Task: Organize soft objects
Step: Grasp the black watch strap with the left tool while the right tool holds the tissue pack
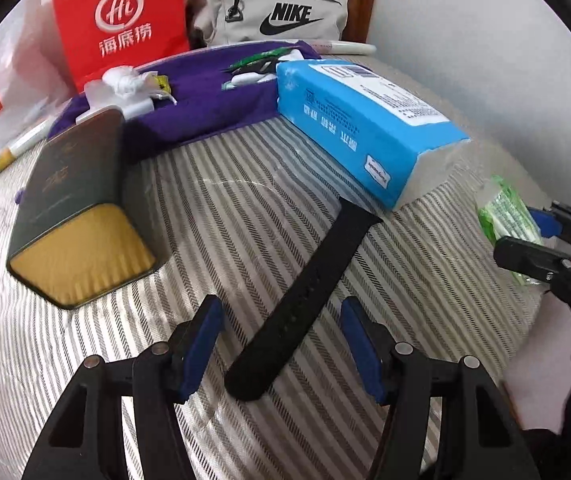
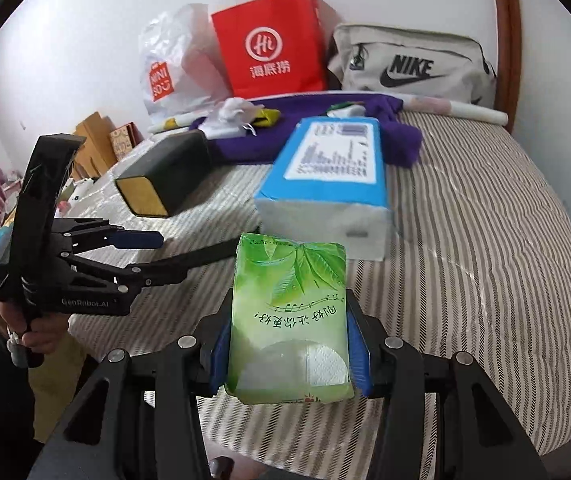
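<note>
A black watch strap (image 1: 305, 296) lies slantwise on the striped bed cover (image 1: 225, 208). My left gripper (image 1: 281, 304) is open and points down at the strap. Its blue pads (image 1: 201, 340) stand on either side of the strap's near end, clear of it. My right gripper (image 2: 288, 308) is shut on a green tissue pack (image 2: 289, 312), held above the bed. From the left wrist view the same pack (image 1: 505, 216) shows at the right edge in the right gripper (image 1: 517, 232). The right wrist view has the left gripper (image 2: 171, 258) at the left, held by a hand (image 2: 37, 336).
A large blue tissue pack (image 1: 365, 128) lies past the strap, and a dark green tin (image 1: 73, 208) lies to its left. Behind them are a purple cloth (image 1: 205, 96) with small items, a red paper bag (image 1: 121, 20), a Nike pouch (image 1: 273, 12) and a white plastic bag (image 2: 173, 64).
</note>
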Motion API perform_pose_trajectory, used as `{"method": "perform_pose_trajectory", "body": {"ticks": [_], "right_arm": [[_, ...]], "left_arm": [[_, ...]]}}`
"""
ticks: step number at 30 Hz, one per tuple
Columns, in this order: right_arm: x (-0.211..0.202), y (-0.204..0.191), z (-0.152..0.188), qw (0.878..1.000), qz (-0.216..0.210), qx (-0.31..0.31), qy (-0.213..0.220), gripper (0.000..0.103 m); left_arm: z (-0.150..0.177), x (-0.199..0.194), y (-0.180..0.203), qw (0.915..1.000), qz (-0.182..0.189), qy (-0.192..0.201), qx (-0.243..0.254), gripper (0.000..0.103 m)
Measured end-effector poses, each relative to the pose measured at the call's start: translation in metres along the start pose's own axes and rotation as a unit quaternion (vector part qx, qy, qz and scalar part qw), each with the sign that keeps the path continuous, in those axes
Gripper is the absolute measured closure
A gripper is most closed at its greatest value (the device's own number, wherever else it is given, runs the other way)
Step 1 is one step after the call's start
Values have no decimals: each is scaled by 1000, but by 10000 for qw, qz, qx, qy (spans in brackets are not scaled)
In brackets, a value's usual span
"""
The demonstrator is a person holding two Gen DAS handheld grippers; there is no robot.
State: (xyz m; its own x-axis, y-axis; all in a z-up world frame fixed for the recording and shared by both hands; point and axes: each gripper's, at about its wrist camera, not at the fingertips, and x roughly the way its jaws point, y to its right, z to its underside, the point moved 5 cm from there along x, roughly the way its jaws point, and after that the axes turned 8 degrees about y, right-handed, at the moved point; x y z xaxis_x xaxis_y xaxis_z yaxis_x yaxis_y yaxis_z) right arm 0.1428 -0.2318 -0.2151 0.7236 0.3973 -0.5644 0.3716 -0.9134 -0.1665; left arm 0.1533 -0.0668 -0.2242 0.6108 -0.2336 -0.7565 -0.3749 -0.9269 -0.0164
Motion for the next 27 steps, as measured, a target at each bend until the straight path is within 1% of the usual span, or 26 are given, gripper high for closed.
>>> {"method": "perform_pose_trajectory", "body": {"ticks": [2,4,5,6,8,10,12,13,15,17,19,20,22,26,27], "right_arm": [[4,4,3,10000,34,58,-34,55],[6,7,5,9999,69,100,-67,55],[7,8,6,9999,75,121,-78,55],[8,9,7,9999,72,132,-80,55],[8,10,8,9998,74,135,-82,55],[10,10,10,9998,68,138,-98,55],[10,11,12,9998,51,161,-103,55],[11,11,12,9998,33,184,-113,55],[12,11,15,9997,12,216,-147,55],[11,10,16,9997,11,201,-130,54],[10,10,17,9997,-3,201,-119,54],[10,10,17,9997,-8,223,-108,54],[10,11,17,9996,-32,254,-95,54],[14,11,20,9995,-47,271,-124,54],[15,11,20,9996,-37,258,-117,53]], "left_arm": [[0,0,3,10000,-57,15,62,45],[1,-2,-1,10000,-55,-23,-80,55],[3,-6,-3,9999,-37,-68,-152,64],[6,-9,-5,9997,26,-101,-202,70],[12,-16,-4,9995,163,-140,-237,77],[17,-20,3,9997,207,-154,-59,77],[17,-19,8,9997,146,-146,109,77],[14,-18,8,9997,197,-144,76,77],[6,-12,8,9990,414,-134,-105,76],[-1,-6,10,9985,502,-100,-177,76],[-6,-1,15,9989,451,-75,-49,76],[-5,-1,18,9992,396,-65,52,82],[-3,-3,20,9991,399,-57,146,82],[-2,-5,19,9987,489,-64,83,82],[-3,-4,19,9986,521,-70,18,80]]}}
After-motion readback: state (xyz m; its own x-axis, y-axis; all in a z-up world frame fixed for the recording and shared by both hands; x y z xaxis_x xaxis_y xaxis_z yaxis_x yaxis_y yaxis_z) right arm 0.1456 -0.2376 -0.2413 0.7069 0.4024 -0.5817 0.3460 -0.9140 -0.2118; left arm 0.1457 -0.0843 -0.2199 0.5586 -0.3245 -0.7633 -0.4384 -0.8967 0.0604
